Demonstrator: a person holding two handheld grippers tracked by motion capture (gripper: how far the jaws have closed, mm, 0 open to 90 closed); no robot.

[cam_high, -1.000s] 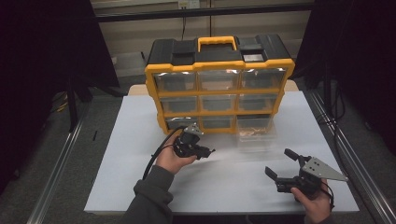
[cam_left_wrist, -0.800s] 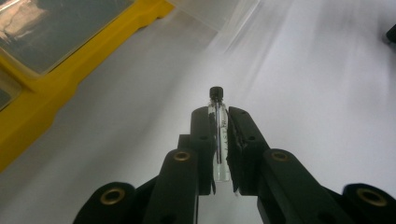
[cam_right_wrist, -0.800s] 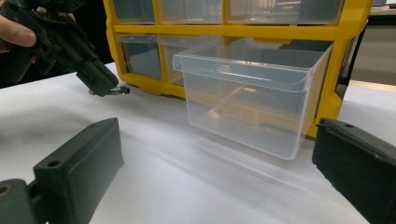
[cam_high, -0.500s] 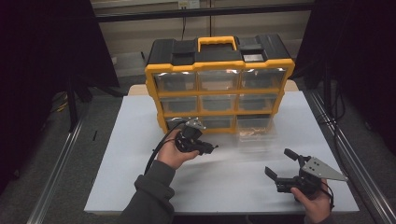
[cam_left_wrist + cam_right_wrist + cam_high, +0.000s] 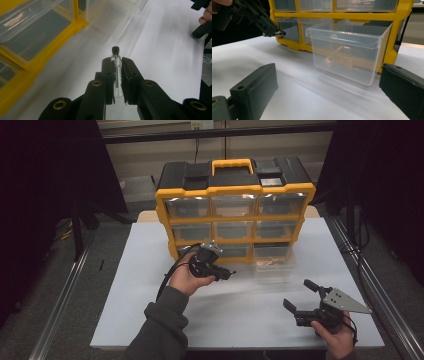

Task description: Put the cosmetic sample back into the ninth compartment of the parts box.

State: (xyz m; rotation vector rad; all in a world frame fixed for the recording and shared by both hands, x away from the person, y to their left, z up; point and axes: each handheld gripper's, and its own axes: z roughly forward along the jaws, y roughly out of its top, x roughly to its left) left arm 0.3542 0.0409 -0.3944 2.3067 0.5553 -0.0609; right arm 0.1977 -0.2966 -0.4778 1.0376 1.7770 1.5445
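Left gripper [image 5: 222,272] is hanging in the high view, at 9 o'clock from the pulled-out clear plastic drawer [image 5: 274,261] of the yellow drawer box [image 5: 235,205]. Right gripper [image 5: 306,301] is spreading wide, touching nothing.

Left gripper view: jaws are pinching a small glass vial with black cap [image 5: 116,72]. It is looking slippery and could slide out.

Right gripper view: vial is sitting at 10 o'clock from drawer.

Your left gripper [image 5: 226,272] is raised off the table, its jaws clamped together and pointing right. Your right gripper [image 5: 300,296] sits low near the front edge, jaws spread wide.
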